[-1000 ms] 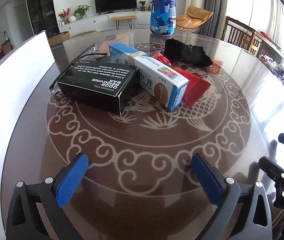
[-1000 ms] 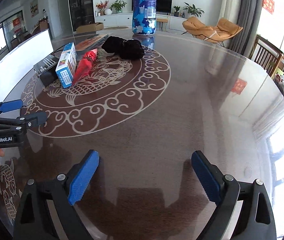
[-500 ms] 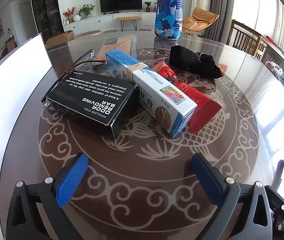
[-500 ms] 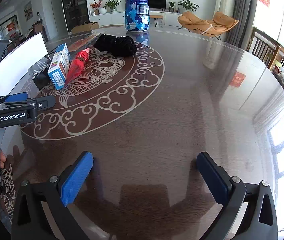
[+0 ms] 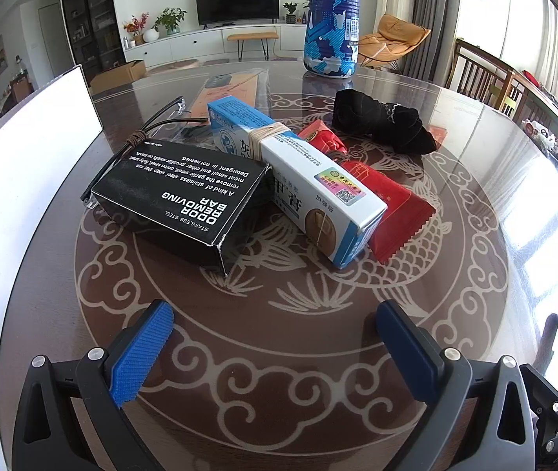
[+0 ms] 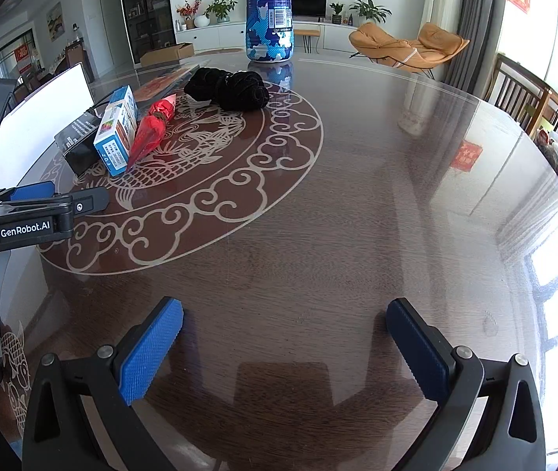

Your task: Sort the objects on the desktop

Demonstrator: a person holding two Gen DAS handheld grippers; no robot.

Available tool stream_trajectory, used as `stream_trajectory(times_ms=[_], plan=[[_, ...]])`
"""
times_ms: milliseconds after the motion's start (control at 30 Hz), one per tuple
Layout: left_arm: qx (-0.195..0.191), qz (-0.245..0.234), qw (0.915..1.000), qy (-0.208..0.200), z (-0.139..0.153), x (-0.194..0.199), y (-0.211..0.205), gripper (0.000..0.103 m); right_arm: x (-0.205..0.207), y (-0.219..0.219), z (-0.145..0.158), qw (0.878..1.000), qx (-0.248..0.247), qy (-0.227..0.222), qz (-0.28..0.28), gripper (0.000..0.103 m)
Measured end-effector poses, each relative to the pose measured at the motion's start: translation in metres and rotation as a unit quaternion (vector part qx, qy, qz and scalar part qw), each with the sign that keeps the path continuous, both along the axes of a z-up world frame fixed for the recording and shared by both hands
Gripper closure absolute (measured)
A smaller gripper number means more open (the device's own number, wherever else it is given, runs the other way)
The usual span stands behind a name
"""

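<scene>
the objects to sort sit bunched toward the left side of the round glass-topped table [image 6: 357,204], all inside its ornamental ring. the black box [image 5: 177,200] lies nearest the left gripper [image 5: 275,349], resting partly on a pair of glasses [image 5: 153,125] whose frame pokes out behind it. just beside it, touching, is the blue and white box [image 5: 298,172] bound with a rubber band, and a red packet [image 5: 381,204] leans against that box's far side. a black cloth bundle [image 5: 381,125] lies a little apart, farther toward the table's far edge, where a tall blue bottle [image 5: 332,19] stands upright.

the left gripper hangs over bare tabletop short of the black box, jaws spread wide, holding nothing. the right gripper [image 6: 283,349] is over the empty right part of the table, well apart from the pile, jaws at their widest and also empty.

the main risk seems to be the crowding. closing on the black box could drag or bend the glasses under it, and nudging either box would likely shove its neighbour and the red packet along the slick glass. the packet and the cloth are soft, so a shallow pinch may slip off. the glare on the glass may also make the glasses' thin frame hard to judge.
</scene>
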State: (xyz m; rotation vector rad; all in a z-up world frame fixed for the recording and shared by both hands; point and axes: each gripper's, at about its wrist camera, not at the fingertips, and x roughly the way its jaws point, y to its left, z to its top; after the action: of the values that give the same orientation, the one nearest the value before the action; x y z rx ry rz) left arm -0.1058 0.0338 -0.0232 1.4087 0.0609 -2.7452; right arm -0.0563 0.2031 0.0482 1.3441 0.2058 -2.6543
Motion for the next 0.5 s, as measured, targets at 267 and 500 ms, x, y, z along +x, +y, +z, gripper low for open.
stream_trajectory(times_ms=[267, 500], plan=[[0.000, 0.000, 1.0000, 0.000, 0.0002, 0.0001, 0.0000, 0.000, -0.0005, -0.0004, -0.0005, 1.000, 0.000, 0.000, 0.001, 0.000], [0.000, 0.000, 1.0000, 0.000, 0.0004, 0.0004, -0.0002, 0.000, -0.0010, -0.0008, -0.0005, 1.000, 0.000, -0.001, 0.000, 0.000]])
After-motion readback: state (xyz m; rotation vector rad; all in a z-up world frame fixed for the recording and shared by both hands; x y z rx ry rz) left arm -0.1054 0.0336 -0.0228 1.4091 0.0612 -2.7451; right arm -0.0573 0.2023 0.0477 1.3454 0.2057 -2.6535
